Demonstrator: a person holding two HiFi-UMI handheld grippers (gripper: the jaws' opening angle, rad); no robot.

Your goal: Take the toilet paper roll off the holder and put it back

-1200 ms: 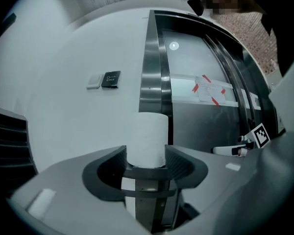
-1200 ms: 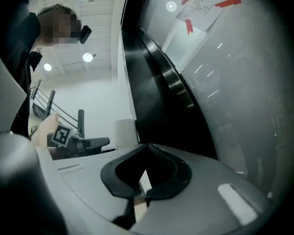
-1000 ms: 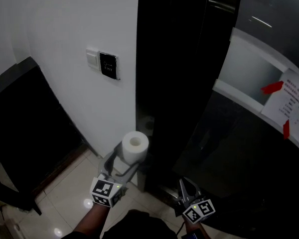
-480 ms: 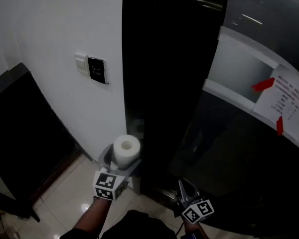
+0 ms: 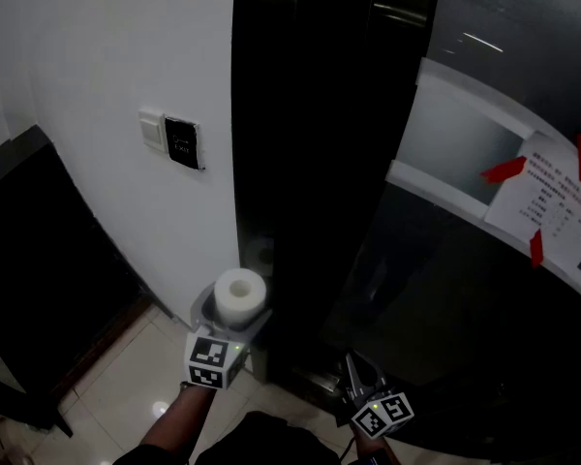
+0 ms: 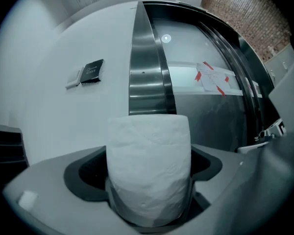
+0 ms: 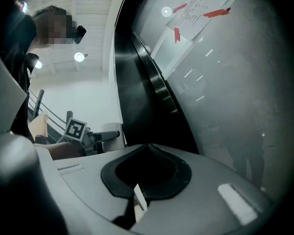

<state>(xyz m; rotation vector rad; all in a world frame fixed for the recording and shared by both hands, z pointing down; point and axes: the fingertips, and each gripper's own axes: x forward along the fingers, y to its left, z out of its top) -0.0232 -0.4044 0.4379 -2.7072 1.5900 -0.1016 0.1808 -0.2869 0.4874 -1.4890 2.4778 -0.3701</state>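
A white toilet paper roll (image 5: 239, 294) stands upright between the jaws of my left gripper (image 5: 235, 310), held in the air in front of a black glossy column (image 5: 300, 163). In the left gripper view the roll (image 6: 148, 165) fills the gap of the left gripper (image 6: 148, 192), and both wide-set jaws press its sides. My right gripper (image 5: 354, 366) hangs low at the right with its fingers together and nothing in them. The right gripper (image 7: 147, 155) points at the dark column. No holder shows in any view.
A white wall carries a switch plate (image 5: 182, 143) at the left. Dark furniture (image 5: 39, 260) stands at the far left over a pale tiled floor (image 5: 126, 376). A glass panel with a taped paper notice (image 5: 552, 211) curves off to the right.
The left gripper and the roll have drifted a little left and lower in the head view. The wall and column have shifted left with them. The right gripper has hardly moved.
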